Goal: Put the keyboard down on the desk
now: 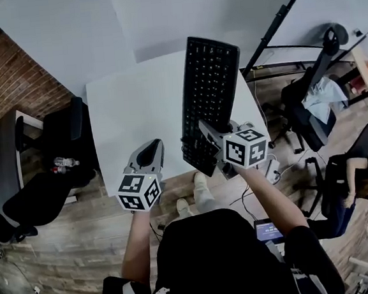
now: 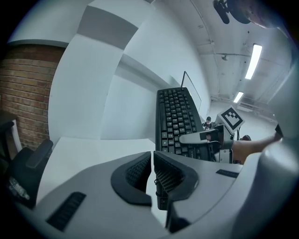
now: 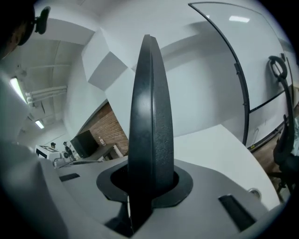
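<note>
The right hand-held gripper (image 1: 206, 130) pinches the near end of the keyboard (image 1: 209, 83), held over the white surface (image 1: 136, 109). The left hand-held gripper (image 2: 153, 158) is pressed together, empty.

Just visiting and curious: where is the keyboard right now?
In the head view the keyboard is centre-right, its near end clamped in the right gripper, over the right side of the white desk.

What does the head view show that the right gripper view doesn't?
Only the head view shows the flat black plastic keyboard's key rows and the left hand-held gripper, apart from it. Only the right gripper view shows the keyboard edge-on, clamped in the right hand-held gripper. Both show the white rectangular desk and the red brick wall.
</note>
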Demonstrator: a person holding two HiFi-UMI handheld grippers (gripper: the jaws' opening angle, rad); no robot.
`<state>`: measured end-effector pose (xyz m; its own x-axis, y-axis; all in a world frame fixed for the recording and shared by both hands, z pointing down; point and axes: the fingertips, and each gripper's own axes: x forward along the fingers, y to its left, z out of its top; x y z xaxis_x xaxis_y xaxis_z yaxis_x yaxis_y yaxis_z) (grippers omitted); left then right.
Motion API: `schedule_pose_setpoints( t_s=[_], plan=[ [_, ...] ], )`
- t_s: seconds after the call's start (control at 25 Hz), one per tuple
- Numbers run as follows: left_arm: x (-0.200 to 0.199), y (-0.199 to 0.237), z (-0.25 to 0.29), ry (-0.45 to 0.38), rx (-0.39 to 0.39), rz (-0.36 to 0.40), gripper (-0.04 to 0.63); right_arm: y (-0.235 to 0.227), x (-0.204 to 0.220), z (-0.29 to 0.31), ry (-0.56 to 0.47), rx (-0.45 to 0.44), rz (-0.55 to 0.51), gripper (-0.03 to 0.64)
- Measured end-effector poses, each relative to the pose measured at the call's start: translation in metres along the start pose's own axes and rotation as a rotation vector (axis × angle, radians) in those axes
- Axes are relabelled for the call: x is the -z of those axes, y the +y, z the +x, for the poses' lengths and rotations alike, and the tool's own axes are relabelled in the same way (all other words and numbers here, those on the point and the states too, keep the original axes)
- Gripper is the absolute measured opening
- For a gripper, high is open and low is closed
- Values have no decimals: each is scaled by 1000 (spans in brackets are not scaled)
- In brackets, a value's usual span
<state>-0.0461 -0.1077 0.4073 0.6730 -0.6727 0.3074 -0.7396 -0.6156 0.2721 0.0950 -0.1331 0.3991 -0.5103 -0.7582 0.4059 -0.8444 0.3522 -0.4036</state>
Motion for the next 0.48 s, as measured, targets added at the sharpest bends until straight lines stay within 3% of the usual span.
schedule_pose_setpoints(
  t_s=[0.48],
  plan=[
    [56, 35, 37, 110, -81, -99, 28, -36, 55, 82, 247, -109, 156, 98]
  ],
)
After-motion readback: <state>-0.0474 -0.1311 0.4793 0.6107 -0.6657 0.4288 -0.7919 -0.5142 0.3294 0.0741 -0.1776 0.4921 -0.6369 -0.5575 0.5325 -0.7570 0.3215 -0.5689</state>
